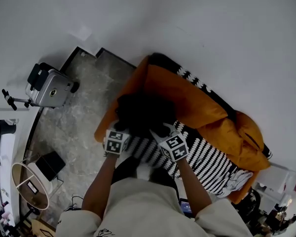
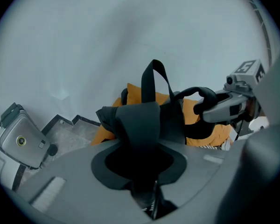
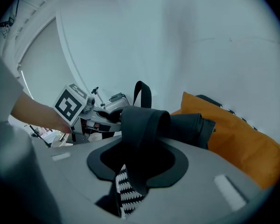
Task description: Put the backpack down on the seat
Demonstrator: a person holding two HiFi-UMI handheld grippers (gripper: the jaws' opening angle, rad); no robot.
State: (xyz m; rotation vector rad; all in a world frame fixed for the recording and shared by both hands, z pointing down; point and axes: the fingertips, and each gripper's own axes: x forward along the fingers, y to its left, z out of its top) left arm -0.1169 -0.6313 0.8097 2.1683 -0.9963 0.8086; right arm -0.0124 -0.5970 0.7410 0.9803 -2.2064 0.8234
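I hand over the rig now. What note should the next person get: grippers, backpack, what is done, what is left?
Left gripper: shut on one strap.
Right gripper: the other strap lies slack between its jaws; it looks open.
Backpack: on the orange seat, seemingly resting there.
Done: backpack is down on the seat, it seems.
Left: let go of both straps and pull both grippers clear.

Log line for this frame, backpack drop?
backpack: over orange seat | left gripper: shut on strap | right gripper: open, second strap between jaws
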